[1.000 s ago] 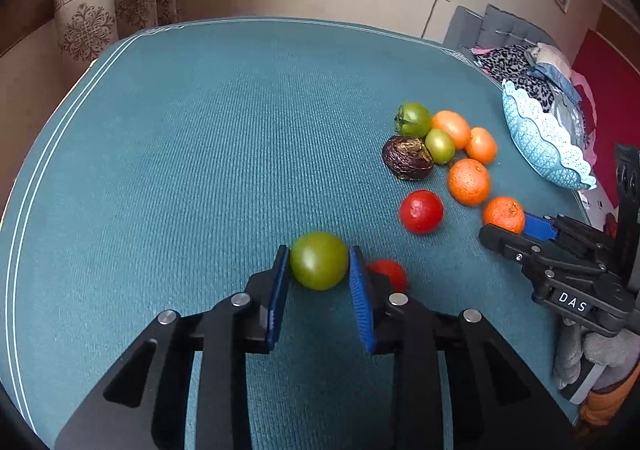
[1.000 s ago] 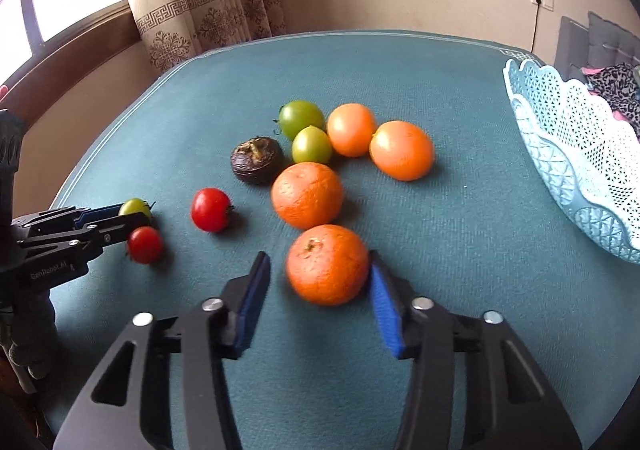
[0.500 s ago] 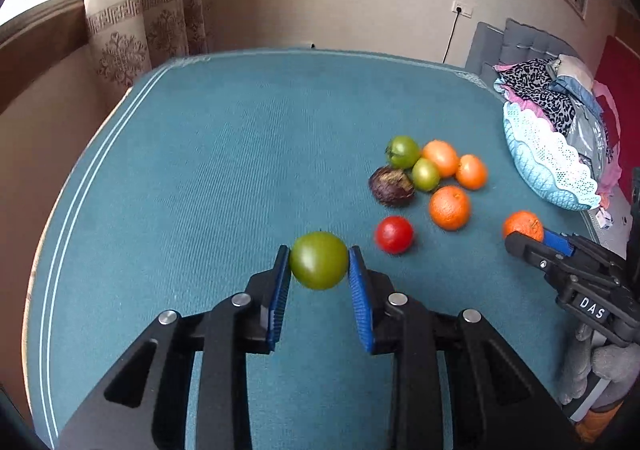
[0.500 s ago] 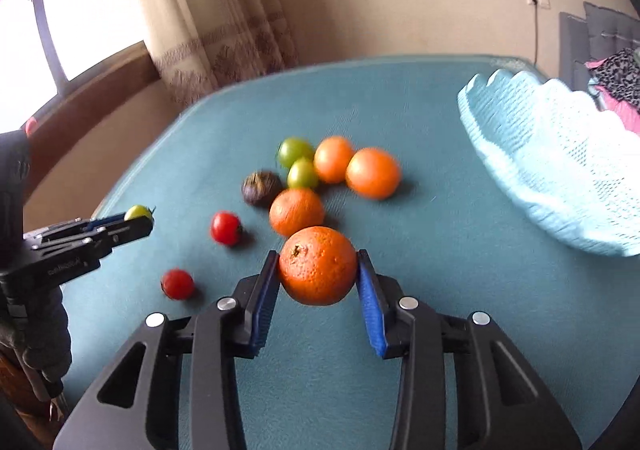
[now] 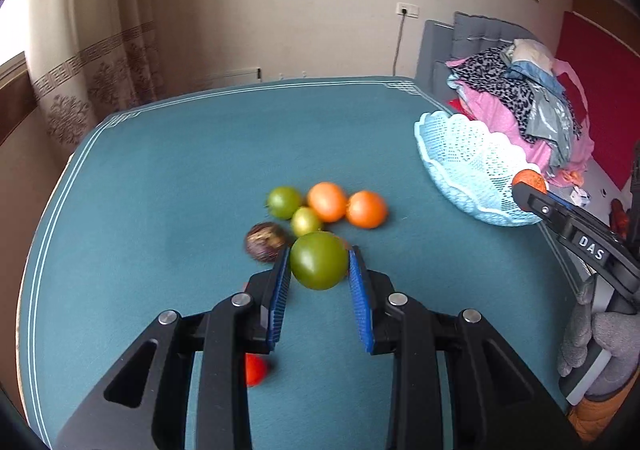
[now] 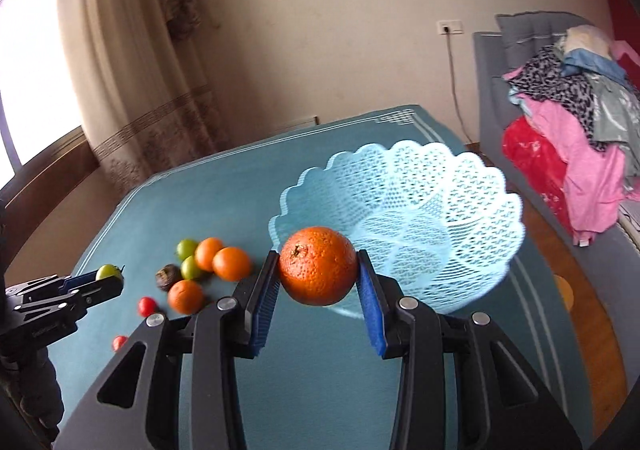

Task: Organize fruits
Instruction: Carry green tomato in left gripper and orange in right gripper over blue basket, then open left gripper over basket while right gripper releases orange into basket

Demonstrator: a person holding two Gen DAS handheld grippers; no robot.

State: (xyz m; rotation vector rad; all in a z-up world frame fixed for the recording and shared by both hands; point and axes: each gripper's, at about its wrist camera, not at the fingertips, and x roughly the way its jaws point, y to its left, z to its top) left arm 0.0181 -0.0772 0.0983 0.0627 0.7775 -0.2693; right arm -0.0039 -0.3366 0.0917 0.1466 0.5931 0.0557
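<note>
My left gripper (image 5: 319,270) is shut on a green tomato (image 5: 318,260) and holds it above the teal table (image 5: 160,190). My right gripper (image 6: 318,274) is shut on an orange (image 6: 317,265), held in the air just before the near rim of the light blue lattice basket (image 6: 440,210). The basket also shows in the left wrist view (image 5: 468,166) at the table's right edge. A cluster of loose fruit lies mid-table: a green tomato (image 5: 284,202), two oranges (image 5: 327,201), a small green fruit (image 5: 305,221) and a dark brown fruit (image 5: 265,242).
A red tomato (image 5: 254,369) lies under my left gripper. In the right wrist view another orange (image 6: 185,296) and two small red tomatoes (image 6: 146,305) lie on the table. A pile of clothes (image 6: 572,122) on a grey sofa stands to the right, a curtain (image 6: 132,90) behind.
Both grippers have risen with their fruit. The right one has carried the orange right, up to the basket. The left one has moved the green tomato toward the fruit cluster.
</note>
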